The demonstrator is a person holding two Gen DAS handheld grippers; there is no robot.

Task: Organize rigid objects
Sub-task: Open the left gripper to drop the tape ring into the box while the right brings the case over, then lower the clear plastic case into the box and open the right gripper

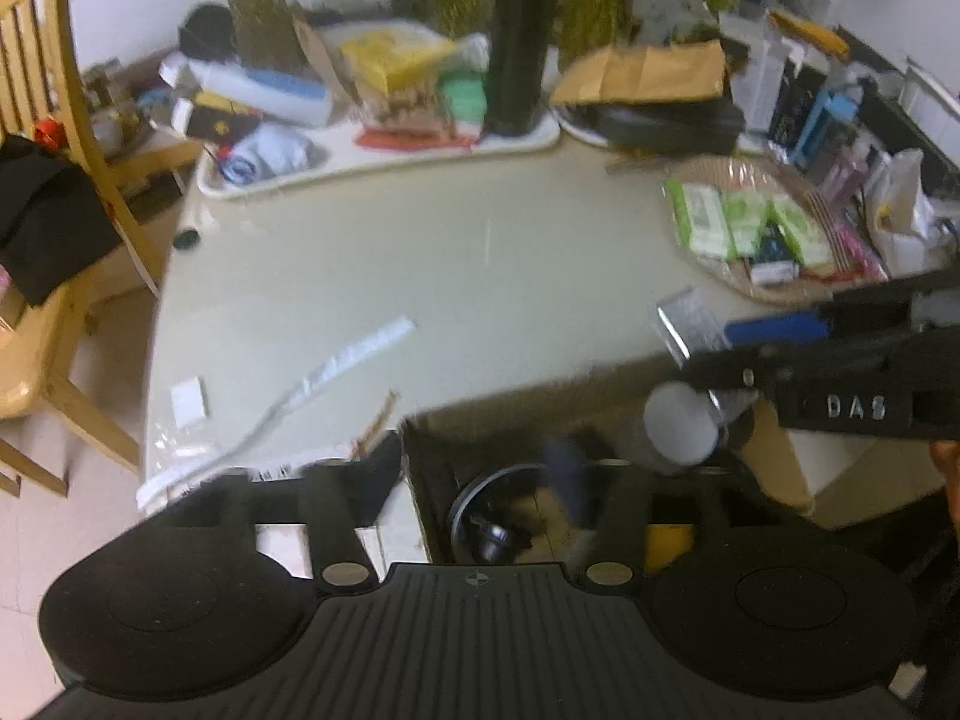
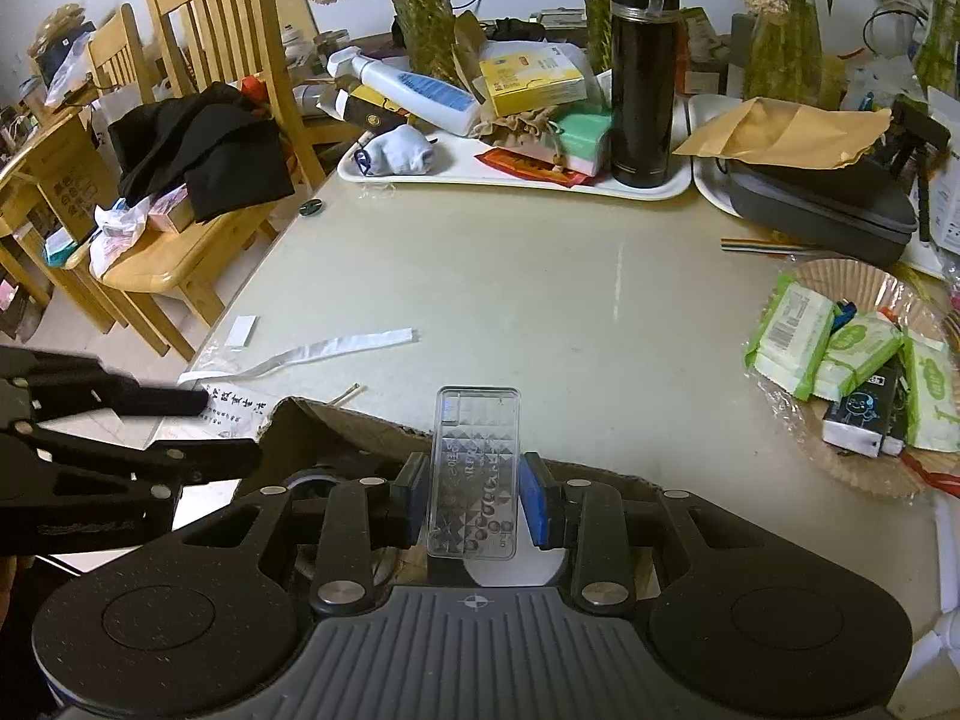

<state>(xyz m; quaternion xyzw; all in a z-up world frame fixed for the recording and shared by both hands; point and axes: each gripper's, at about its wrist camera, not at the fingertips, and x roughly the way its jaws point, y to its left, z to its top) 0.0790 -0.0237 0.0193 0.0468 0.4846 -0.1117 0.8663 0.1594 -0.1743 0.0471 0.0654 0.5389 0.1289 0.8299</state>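
Closest in, the right gripper [image 2: 474,501] has its jaws pinching a clear plastic case [image 2: 474,471] by its long edges, held flat above the open cardboard box [image 2: 336,426] at the near edge of the surface [image 2: 510,276]. The left gripper [image 1: 474,480] hangs over the box too; its view is blurred, jaws apparently spread with nothing between them. My read: keep the case level, carry it clear of the box flap, and set it down before easing the pinch, since smooth plastic slips.
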